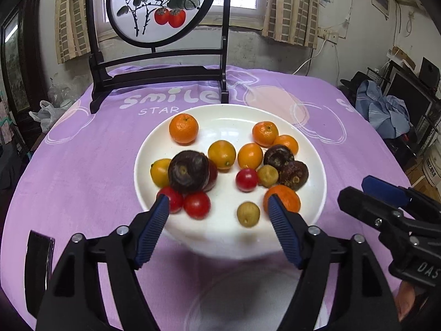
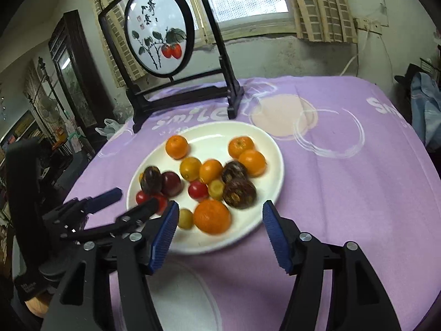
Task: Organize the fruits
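Fruits lie together on a white plate (image 1: 311,149) that stands on the bench, which is covered with a purple cloth (image 1: 82,160) printed with "smile STAR". On the plate there are mandarins, among them 1 at the far left (image 1: 183,128) and 1 at the near right rim (image 1: 285,197), yellow-orange kumquats, red cherry tomatoes (image 1: 196,204), dark brown water chestnuts and small olive-brown fruits (image 1: 248,214).

The left gripper (image 1: 217,207) is wide, with nothing between its blue pads, and it hangs over the near edge of the plate; its left fingertip is in front of a tomato and its right fingertip in front of the near mandarin. The right gripper (image 2: 217,215) is also wide and holds nothing, just before the near right part of the plate.

The left wrist view shows a big dark water chestnut (image 1: 188,171) resting on top of other fruits at the left of the plate, and a dark flat object (image 1: 41,251) on the cloth at the near left. The right wrist view shows the same plate (image 2: 273,149) from the right side, so the 2 dark chestnuts (image 2: 239,193) on the right look nearer, and it shows a pale plate (image 2: 193,298) on the cloth below the gripper, which is only dim in the left view. Behind the plate stands a round painted screen (image 1: 157,5) in a black frame.
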The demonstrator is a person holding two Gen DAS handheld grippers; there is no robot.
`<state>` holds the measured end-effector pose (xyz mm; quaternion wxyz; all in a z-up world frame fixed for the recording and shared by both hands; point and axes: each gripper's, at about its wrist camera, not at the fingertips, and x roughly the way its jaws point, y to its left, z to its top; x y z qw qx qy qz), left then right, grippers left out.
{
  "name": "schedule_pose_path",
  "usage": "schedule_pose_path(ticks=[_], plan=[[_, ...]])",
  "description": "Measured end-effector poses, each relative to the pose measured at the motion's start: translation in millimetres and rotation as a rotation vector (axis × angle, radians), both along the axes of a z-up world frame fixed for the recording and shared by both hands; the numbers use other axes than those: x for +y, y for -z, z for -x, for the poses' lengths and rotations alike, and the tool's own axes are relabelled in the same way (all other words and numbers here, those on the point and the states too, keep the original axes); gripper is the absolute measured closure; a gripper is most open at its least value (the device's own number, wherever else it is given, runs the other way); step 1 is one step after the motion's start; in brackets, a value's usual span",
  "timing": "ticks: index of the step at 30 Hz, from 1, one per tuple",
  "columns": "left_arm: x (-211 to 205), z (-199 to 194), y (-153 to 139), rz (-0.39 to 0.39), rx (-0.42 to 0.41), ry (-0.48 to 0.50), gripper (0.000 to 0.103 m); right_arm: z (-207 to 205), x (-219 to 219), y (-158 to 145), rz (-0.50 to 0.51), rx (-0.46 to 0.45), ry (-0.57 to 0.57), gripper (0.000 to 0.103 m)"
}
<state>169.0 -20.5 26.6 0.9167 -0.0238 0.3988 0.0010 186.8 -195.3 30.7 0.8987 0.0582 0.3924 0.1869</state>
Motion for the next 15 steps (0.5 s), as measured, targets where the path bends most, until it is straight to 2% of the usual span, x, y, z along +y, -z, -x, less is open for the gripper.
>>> schedule_pose_path(ticks=[9,11,15], plan=[[-1.4,53.5,3.4,-0.02,-0.001,0.008,0.027,51.8,-6.4,21.0,0.086,0.002,0.035,0.031],[3.3,65.0,4.1,-0.015,-0.008,-0.008,0.023,63.9,-3.0,25.6,0.137,-0.018,0.042,0.027],[8.8,77.0,10.6,-0.016,0.002,-0.029,0.02,77.0,3.4,32.5,0.216,-0.041,0.036,0.027]])
